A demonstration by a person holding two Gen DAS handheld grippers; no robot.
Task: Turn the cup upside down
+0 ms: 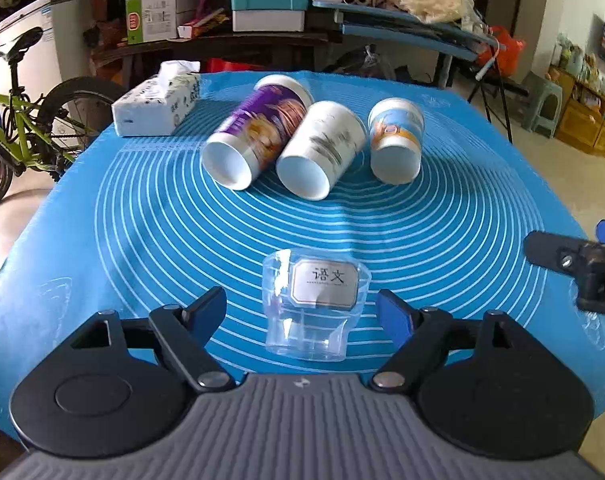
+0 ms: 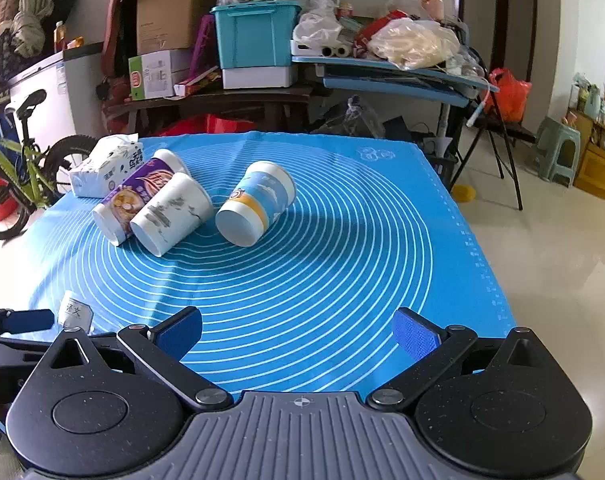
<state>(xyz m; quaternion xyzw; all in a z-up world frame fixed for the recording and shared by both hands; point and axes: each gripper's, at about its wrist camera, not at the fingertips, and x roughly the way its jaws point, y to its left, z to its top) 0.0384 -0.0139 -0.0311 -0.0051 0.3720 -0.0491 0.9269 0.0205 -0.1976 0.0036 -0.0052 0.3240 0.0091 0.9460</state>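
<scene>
Left gripper (image 1: 301, 312) spread wide, blue-padded fingers flanking the clear plastic cup (image 1: 314, 306) at 9 and 3 o'clock without touching, presumably lined up for a side pinch so a wrist roll can turn the cup over. Clear cup sitting on the blue mat (image 1: 442, 240) just ahead of the left tool, labelled face toward the camera; seemingly upright with long axis vertical, narrower end toward the mat, though transparency leaves which end is open hard to tell. Right gripper (image 2: 298, 336) also spread, pinching nothing, hovering over bare mat at the near edge, with the left tool and the cup's label at its 9 o'clock; likely parked clear to leave room for the turn. Farther out, toward 12 o'clock, three paper cups lying on their sides, mouths toward the near side: blue-and-orange cup (image 1: 394, 140) apart, white cup (image 1: 320, 150) touching the purple cup (image 1: 256, 136). Beyond, at 11 o'clock, a tissue pack (image 1: 156, 106) at the mat's far corner.
</scene>
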